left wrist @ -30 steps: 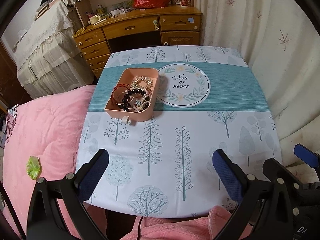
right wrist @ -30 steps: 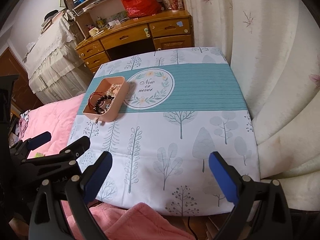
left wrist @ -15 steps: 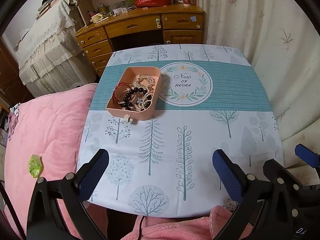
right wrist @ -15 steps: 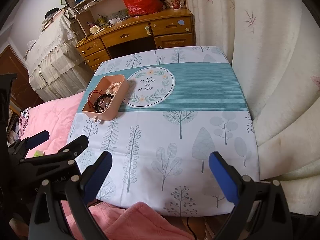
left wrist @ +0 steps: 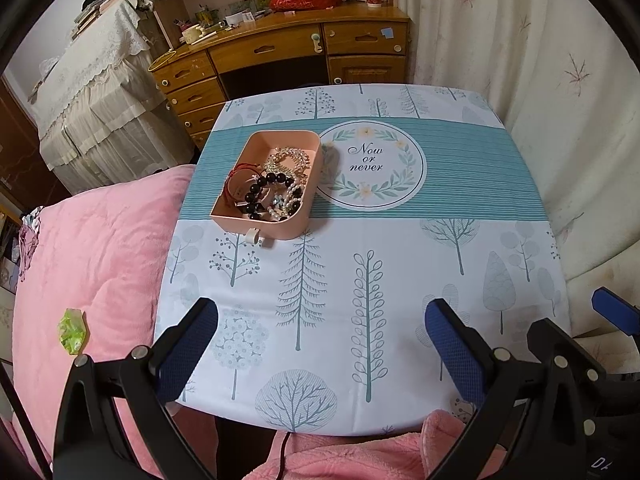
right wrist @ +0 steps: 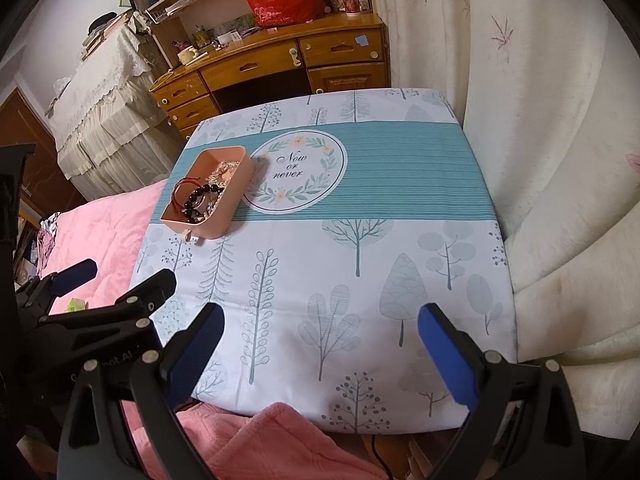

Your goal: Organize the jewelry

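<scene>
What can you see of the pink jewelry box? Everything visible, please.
The pink jewelry box is a shallow, open-topped rectangular tray with rounded corners, in what looks like matte plastic. It sits flat on the tablecloth, left of centre, straddling the teal stripe, its right side beside the "Now or never" circle. A small white latch hangs from the near wall. Inside lies a tangle: black bead bracelet, red cord, pearls, a pale gold chain. Neither gripper touches it.
</scene>
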